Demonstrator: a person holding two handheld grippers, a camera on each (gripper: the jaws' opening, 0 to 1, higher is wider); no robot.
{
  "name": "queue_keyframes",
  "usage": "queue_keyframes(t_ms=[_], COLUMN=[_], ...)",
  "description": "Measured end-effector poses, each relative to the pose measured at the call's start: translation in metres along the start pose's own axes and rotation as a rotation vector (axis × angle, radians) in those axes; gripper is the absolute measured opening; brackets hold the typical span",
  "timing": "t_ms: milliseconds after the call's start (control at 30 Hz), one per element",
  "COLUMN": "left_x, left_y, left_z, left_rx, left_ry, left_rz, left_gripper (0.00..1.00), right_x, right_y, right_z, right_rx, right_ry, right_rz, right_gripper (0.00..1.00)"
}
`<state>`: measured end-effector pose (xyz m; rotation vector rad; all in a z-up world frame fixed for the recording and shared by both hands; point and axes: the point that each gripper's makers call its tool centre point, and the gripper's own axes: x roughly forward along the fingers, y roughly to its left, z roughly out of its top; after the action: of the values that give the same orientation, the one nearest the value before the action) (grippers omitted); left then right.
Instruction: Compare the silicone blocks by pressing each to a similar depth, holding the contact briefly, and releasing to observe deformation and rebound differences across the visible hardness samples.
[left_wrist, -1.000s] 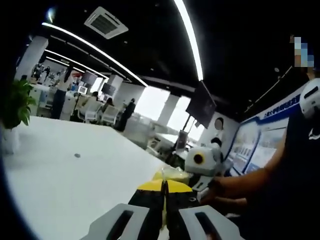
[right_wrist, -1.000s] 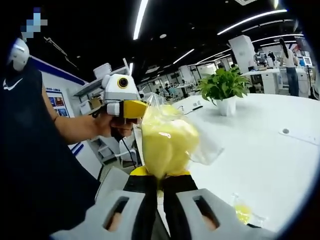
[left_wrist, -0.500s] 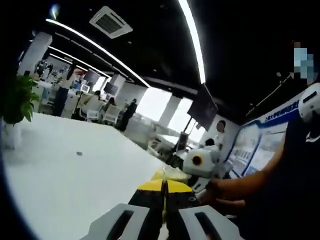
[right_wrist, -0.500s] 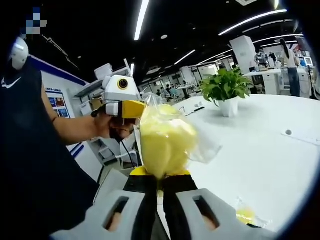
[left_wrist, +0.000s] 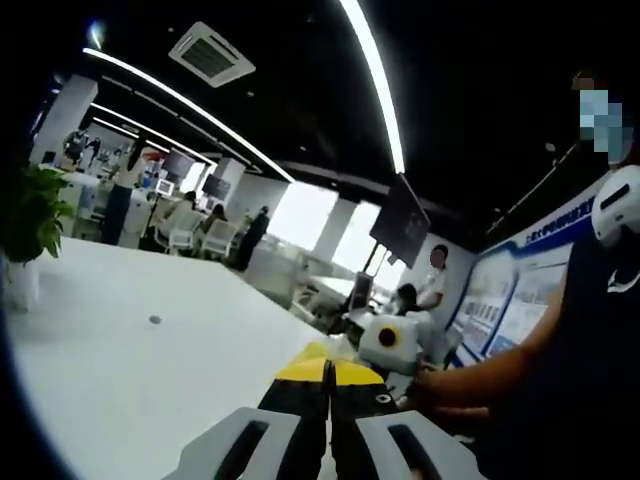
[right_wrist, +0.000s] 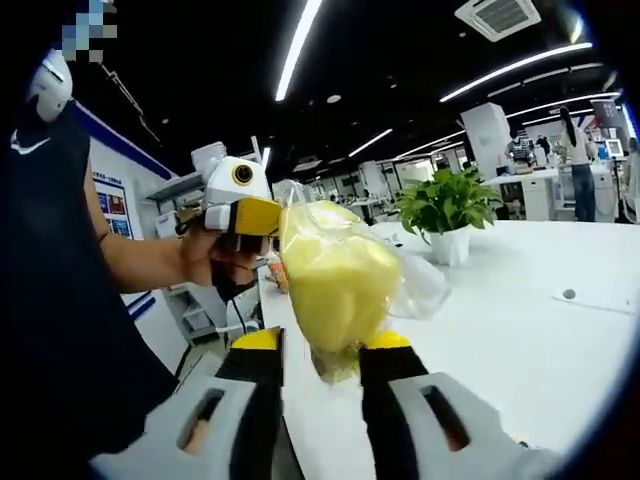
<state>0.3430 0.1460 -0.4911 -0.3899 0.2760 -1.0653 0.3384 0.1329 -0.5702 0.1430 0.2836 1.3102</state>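
A soft yellow silicone block in a clear plastic bag (right_wrist: 335, 275) hangs in the air above the white table (right_wrist: 500, 310). The right gripper (right_wrist: 325, 340) is open, its yellow-tipped jaws standing apart on either side of the block's lower end. My left gripper (right_wrist: 262, 216), held by a hand, comes in from the left and pinches the bag's upper corner. In the left gripper view the left gripper (left_wrist: 327, 368) has its jaws pressed together, and the right gripper (left_wrist: 390, 342) shows just beyond them.
A potted green plant (right_wrist: 445, 205) stands on the white table behind the bag and also shows at the left edge (left_wrist: 30, 215) of the left gripper view. A person's dark sleeve and arm (right_wrist: 120, 270) fill the left side. Office desks and people stand far behind.
The right gripper's jaws have opened and let go of the bagged yellow block. The left gripper still holds the bag's top. Both views have shifted slightly.
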Motion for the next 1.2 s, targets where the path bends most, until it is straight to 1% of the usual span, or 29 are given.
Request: queue_keyframes(t_ms=[100,133,167,267,300,333,367,400,467,500,533,600,800,867,933,967,1067,1167,1200], left_x=[0.0,0.0,-0.001,-0.002,-0.002,-0.002,-0.002,-0.002,-0.002,-0.002,-0.002,-0.002,-0.001,-0.003,-0.003,-0.003,-0.004,-0.006,-0.006], left_y=[0.004,0.005,0.005,0.006,0.007,0.008,0.008,0.008,0.012,0.017,0.018,0.021,0.025,0.031,0.035,0.036,0.041,0.045,0.045], left_z=[-0.003,-0.003,-0.002,-0.001,0.0,0.0,0.0,0.001,0.003,0.005,0.005,0.005,0.0,-0.003,-0.004,-0.004,-0.006,-0.008,-0.009], left_rx=[0.001,-0.007,-0.007,-0.008,-0.011,-0.016,-0.023,-0.028,-0.048,-0.08,-0.094,-0.094,-0.113,-0.137,-0.167,-0.169,-0.191,-0.233,-0.24], left_ry=[0.005,0.001,-0.002,-0.004,-0.007,-0.01,-0.012,-0.014,-0.02,-0.033,-0.029,-0.03,-0.015,-0.017,-0.028,-0.03,-0.034,-0.051,-0.053], left_rz=[0.012,0.013,0.013,0.016,0.018,0.02,0.022,0.023,0.032,0.058,0.053,0.068,0.077,0.087,0.096,0.097,0.109,0.119,0.122], left_gripper=[0.0,0.0,0.0,0.0,0.0,0.0,0.0,0.0,0.0,0.0,0.0,0.0,0.0,0.0,0.0,0.0,0.0,0.0,0.0], right_x=[-0.001,-0.003,-0.004,-0.012,-0.015,-0.02,-0.023,-0.026,-0.035,-0.04,-0.044,-0.056,-0.089,-0.101,-0.113,-0.117,-0.135,-0.151,-0.154], right_y=[-0.009,-0.014,-0.017,-0.026,-0.028,-0.034,-0.033,-0.036,-0.042,-0.046,-0.048,-0.057,-0.082,-0.088,-0.091,-0.092,-0.099,-0.106,-0.105], right_z=[-0.002,-0.001,-0.001,0.002,0.004,0.007,0.007,0.01,0.012,0.014,0.015,0.015,0.0,-0.006,-0.012,-0.014,-0.029,-0.043,-0.047], right_rx=[-0.013,-0.012,-0.018,0.025,0.023,-0.002,-0.013,-0.033,-0.036,-0.038,-0.044,-0.061,-0.031,-0.021,-0.042,-0.051,-0.04,-0.055,-0.052], right_ry=[0.0,-0.004,-0.006,-0.03,-0.037,-0.05,-0.042,-0.052,-0.055,-0.062,-0.068,-0.063,-0.054,-0.05,-0.038,-0.038,-0.012,0.015,0.018], right_rz=[-0.044,-0.08,-0.091,-0.118,-0.129,-0.167,-0.165,-0.178,-0.2,-0.213,-0.228,-0.27,-0.378,-0.413,-0.441,-0.45,-0.498,-0.56,-0.566], right_gripper=[0.64,0.7,0.78,0.9,0.93,0.96,0.96,0.96,0.96,0.96,0.96,0.96,0.96,0.96,0.96,0.96,0.96,0.97,0.97])
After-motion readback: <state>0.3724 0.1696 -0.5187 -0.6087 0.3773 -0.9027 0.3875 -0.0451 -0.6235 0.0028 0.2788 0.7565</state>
